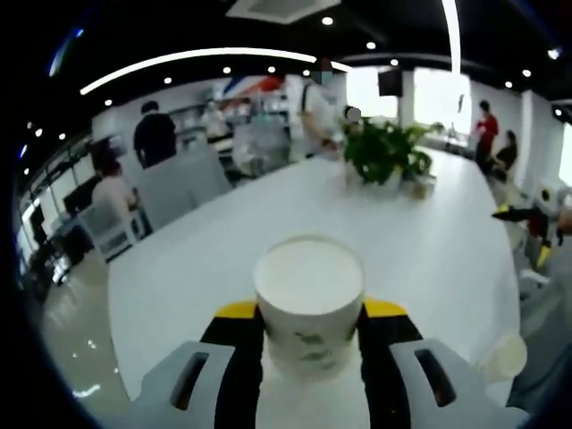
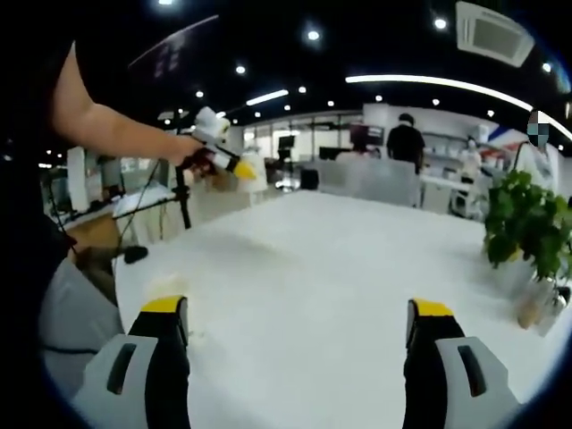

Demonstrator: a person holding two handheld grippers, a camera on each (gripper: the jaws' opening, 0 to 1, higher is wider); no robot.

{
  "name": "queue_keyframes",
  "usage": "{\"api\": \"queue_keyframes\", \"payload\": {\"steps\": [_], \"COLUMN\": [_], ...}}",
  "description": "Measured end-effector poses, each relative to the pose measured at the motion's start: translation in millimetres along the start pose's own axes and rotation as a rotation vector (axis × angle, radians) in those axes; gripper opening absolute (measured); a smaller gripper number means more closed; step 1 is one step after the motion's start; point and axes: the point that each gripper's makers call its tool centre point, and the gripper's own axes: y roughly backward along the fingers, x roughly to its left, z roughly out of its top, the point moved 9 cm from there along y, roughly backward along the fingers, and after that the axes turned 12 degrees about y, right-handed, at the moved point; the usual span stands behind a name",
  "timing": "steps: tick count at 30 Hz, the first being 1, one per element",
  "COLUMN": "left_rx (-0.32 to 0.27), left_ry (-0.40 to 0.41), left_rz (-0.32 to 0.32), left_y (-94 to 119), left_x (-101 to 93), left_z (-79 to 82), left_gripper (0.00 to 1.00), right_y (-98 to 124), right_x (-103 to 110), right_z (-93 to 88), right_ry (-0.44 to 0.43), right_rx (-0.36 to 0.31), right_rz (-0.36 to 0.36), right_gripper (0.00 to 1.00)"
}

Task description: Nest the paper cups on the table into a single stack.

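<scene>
A white paper cup [image 1: 308,299] with a small green print stands upright between the jaws of my left gripper [image 1: 308,315], which is shut on it above the white table [image 1: 214,259]. Another white paper cup [image 1: 504,356] lies low at the right, near the table's edge. My right gripper [image 2: 299,311] is open over the bare table [image 2: 304,259], with nothing between its yellow-tipped fingers [image 2: 164,306]. In the right gripper view a person's hand holds the left gripper [image 2: 217,150] up at the far left, a pale cup [image 2: 251,166] at its tip. The right gripper [image 1: 525,217] shows at the right of the left gripper view.
A potted green plant [image 1: 386,150] [image 2: 527,223] stands far along the table, with a small brownish object [image 2: 533,308] beside it. Grey chairs [image 1: 179,189] line the left side. Several people stand or sit in the office behind. A tripod stand [image 2: 183,201] rises past the table's left end.
</scene>
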Motion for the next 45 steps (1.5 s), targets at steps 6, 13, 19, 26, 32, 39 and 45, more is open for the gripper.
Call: {"api": "queue_keyframes", "payload": {"steps": [6, 13, 19, 26, 32, 39, 45], "left_rx": [0.0, -0.002, -0.003, 0.001, 0.0, -0.011, -0.01], "left_ry": [0.005, -0.018, -0.031, -0.041, -0.056, -0.075, -0.09], "left_rz": [-0.008, -0.041, -0.065, -0.086, -0.107, -0.139, -0.16], "left_y": [3.2, 7.2, 11.3, 16.5, 21.7, 24.9, 30.1], "left_x": [-7.1, -26.4, -37.8, -47.0, -59.2, -70.9, -85.4], "left_z": [0.6, 2.7, 4.9, 3.1, 3.5, 6.9, 3.2], "left_gripper": [0.4, 0.4, 0.4, 0.4, 0.4, 0.4, 0.4], "right_y": [1.2, 4.7, 4.6, 3.5, 3.0, 2.7, 3.8], "right_x": [-1.0, 0.3, -0.3, 1.0, 3.5, 4.1, 4.2], "right_z": [-0.6, 3.6, 6.0, 7.1, 8.6, 10.8, 12.4], "right_ry": [-0.003, -0.018, -0.02, -0.014, -0.015, -0.009, -0.005], "right_rx": [-0.003, -0.042, -0.056, -0.055, -0.057, -0.065, -0.071], "right_rz": [0.002, 0.009, 0.008, 0.021, 0.038, 0.046, 0.047], "right_gripper": [1.0, 1.0, 1.0, 1.0, 1.0, 1.0, 1.0]}}
